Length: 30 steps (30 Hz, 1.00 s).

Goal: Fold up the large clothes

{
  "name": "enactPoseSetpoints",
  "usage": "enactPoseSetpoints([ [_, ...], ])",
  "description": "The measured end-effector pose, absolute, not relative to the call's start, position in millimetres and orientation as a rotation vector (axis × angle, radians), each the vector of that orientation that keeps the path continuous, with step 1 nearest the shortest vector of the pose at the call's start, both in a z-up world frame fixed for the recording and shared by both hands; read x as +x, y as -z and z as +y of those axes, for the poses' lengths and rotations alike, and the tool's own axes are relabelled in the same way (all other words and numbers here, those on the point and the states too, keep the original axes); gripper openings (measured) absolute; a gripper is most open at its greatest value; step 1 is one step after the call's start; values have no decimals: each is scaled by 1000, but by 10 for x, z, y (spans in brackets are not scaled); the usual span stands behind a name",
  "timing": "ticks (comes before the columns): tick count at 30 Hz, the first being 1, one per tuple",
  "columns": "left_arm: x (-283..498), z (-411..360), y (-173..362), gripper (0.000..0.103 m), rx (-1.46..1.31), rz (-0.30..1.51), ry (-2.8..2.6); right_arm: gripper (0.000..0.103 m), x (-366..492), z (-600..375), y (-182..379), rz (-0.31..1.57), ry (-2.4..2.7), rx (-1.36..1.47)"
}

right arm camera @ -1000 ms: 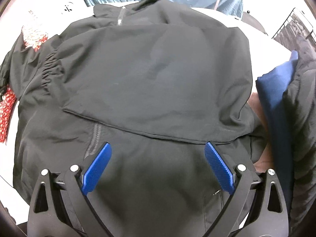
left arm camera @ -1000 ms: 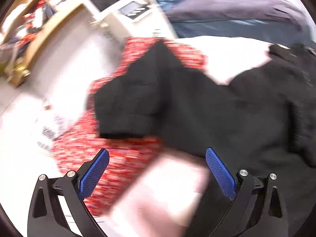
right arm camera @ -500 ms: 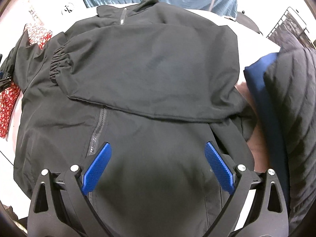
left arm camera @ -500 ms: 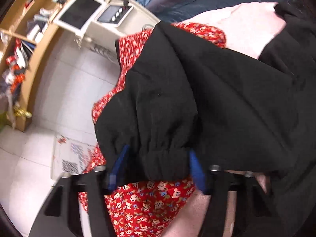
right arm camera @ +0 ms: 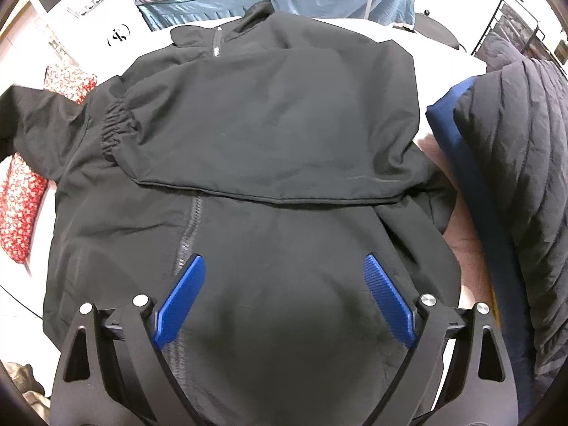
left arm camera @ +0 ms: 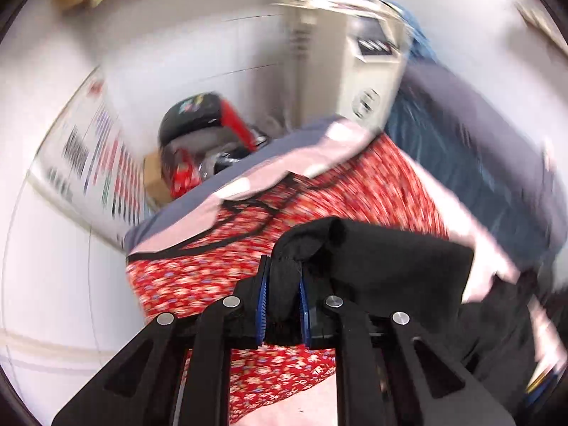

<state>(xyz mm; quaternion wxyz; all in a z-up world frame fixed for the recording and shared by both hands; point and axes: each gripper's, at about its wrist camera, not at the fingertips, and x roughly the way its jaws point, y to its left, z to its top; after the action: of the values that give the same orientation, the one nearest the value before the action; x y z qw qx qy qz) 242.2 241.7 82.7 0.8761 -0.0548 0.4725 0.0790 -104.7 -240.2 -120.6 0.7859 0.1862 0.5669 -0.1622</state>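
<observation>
Now the black jacket (right arm camera: 269, 163) lay spread front-up across the tabletop (right arm camera: 443, 53), its zip running down the middle, collar at the far end, and one sleeve (right arm camera: 269, 124) was already folded across the chest with its gathered cuff at the left. What had just changed was on the other side: a second earlier the left tool (left arm camera: 282, 296) hung wide open above the second sleeve (left arm camera: 372, 259) at the left edge, over a red floral garment (left arm camera: 355, 191). Its jaws had just been closing, and they were nearly together, pinching the bunched elastic cuff (left arm camera: 284, 277) between the blue pads. The view had swung and blurred, so the cuff looked lifted clear of the floral cloth. That set up the second sleeve fold, by my reckoning. The left tool pointed steeply down, rolled over to one side. The right tool (right arm camera: 284, 298) hovered above the jacket's near hem, aimed almost straight down, its jaws spread wide and gripping nothing. A dark quilted coat (right arm camera: 514, 177) sat just beside the jacket on the right.
</observation>
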Motion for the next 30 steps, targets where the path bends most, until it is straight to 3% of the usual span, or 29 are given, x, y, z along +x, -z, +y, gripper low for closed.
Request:
enactPoseSetpoints([
  [9, 2330, 2776, -1044, 13, -133, 1000, -195, 89, -932, -2302, 1171, 1209, 311, 404],
  [14, 2110, 2070, -977, 13, 23, 1027, -27, 88, -927, -2295, 1186, 1204, 301, 412],
  [30, 1337, -1062, -800, 13, 84, 1100, 632, 84, -1313, -2679, 1176, 1149, 382, 560],
])
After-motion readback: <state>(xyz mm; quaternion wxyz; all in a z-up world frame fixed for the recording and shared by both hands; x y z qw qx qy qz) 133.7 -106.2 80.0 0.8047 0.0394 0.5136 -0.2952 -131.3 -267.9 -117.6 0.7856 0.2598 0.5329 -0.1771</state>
